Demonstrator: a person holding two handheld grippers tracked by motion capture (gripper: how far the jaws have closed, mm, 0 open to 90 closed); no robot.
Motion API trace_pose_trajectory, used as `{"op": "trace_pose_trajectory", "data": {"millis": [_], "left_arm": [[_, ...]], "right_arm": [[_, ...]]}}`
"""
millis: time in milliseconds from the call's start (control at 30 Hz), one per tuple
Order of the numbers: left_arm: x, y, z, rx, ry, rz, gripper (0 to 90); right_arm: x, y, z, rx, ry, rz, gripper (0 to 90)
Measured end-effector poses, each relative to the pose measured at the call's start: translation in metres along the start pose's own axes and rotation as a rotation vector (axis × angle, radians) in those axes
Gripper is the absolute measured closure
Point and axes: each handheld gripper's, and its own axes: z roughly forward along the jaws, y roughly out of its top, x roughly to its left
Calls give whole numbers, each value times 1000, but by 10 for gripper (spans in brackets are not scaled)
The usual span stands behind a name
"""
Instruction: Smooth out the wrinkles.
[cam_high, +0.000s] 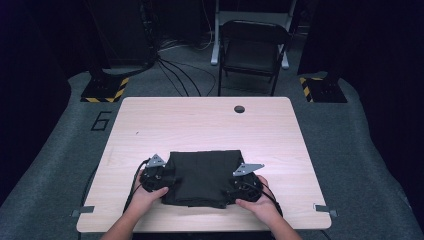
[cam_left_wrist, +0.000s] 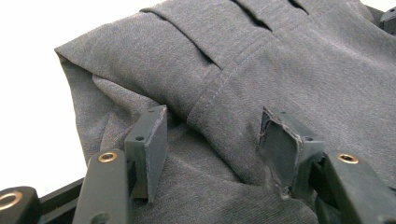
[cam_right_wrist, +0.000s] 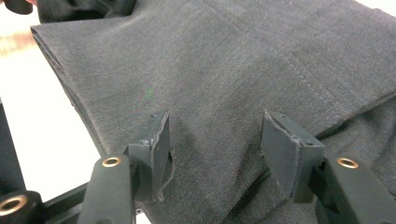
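Both grippers at the lower centre of the high view, on the cloth's (cam_high: 202, 177) near edge. Left gripper (cam_left_wrist: 212, 140): jaws spread, cloth between them, pads not pressing it. Right gripper (cam_right_wrist: 215, 144): same, jaws apart over the fabric, nothing pinched. Cloth is dark, folded, lying flat on the table (cam_high: 200, 120). Behind the table, upper centre: a chair (cam_high: 252, 47).

The folded garment (cam_high: 202, 177) hides both grippers' jaws in the high view.
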Motion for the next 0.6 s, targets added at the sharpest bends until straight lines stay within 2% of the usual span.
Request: {"op": "trace_pose_trajectory", "data": {"millis": [33,267,333,367,400,433,467,500,600], "left_arm": [[1,1,-1,2,0,12,419],[-1,2,-6,-29,14,7,416],[-2,2,-7,-30,7,3,414],[-1,3,-8,-26,9,15,413],[-2,2,-8,-33,16,5,413],[-2,3,-10,-29,12,22,413],[-3,3,-10,-33,8,9,413],[-2,4,-11,-31,12,28,412],[-5,4,-13,-38,14,12,411]], "right_arm": [[0,0,-1,-3,3,-2,420],[1,4,-6,-28,16,21,411],[0,4,-6,-35,17,8,410],[1,4,-6,-35,15,6,410],[1,4,-7,-35,13,6,410],[1,5,-7,-37,13,4,409],[1,5,-7,-40,13,3,409],[1,5,-7,-41,13,4,409],[1,5,-7,-41,12,3,408]]}}
